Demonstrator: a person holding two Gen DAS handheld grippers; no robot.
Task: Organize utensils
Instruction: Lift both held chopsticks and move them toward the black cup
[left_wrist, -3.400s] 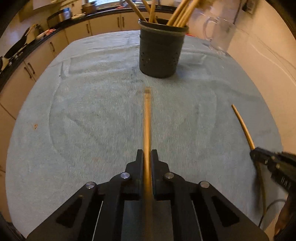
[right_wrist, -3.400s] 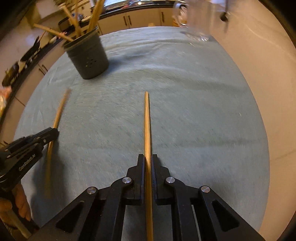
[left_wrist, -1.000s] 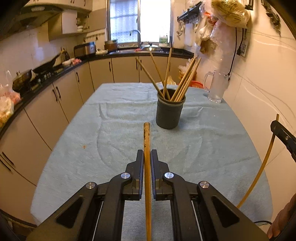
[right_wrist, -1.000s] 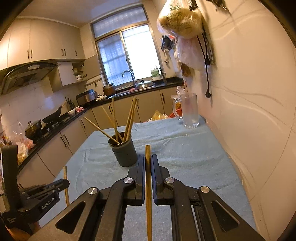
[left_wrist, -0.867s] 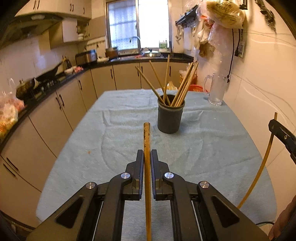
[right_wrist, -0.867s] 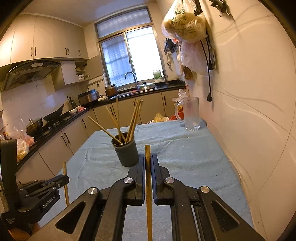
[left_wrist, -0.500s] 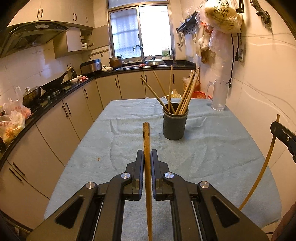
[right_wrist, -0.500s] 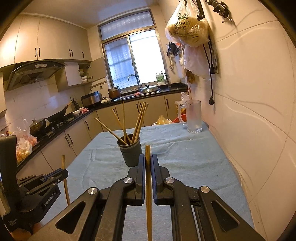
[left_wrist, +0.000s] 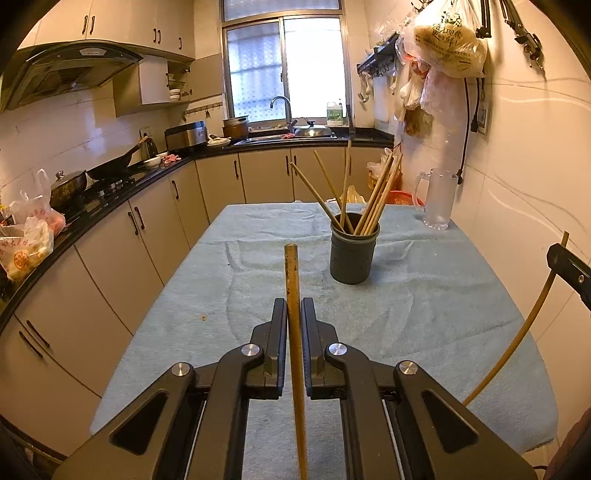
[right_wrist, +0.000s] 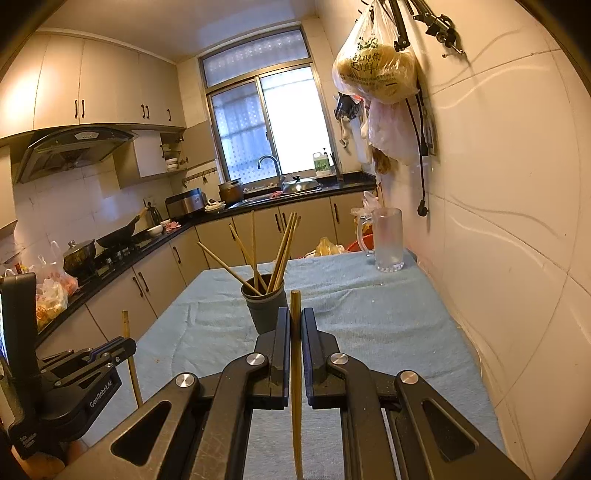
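Left wrist view: the left gripper (left_wrist: 294, 314) is seen closed on a chopstick (left_wrist: 291, 280) that runs forward between its jaws, its tip in the air short of the holder (left_wrist: 354, 254) and a little to the holder's left. The right gripper (right_wrist: 294, 325) is likewise clamped on a second chopstick (right_wrist: 295, 306), whose tip is lined up just this side of the holder (right_wrist: 266, 306). The holder stands on the cloth (left_wrist: 424, 295) and is already filled with several chopsticks leaning outward; a glass mug (left_wrist: 437, 201) is set beyond the holder, toward the wall. The step in hand is judged to be the carry: both sticks are lifted clear of the cloth, neither yet delivered. Next, each stick would need to be tipped end-down over the holder's mouth, threaded between the leaning ones, and only then released, one gripper at a time so that they are not crossed above the holder
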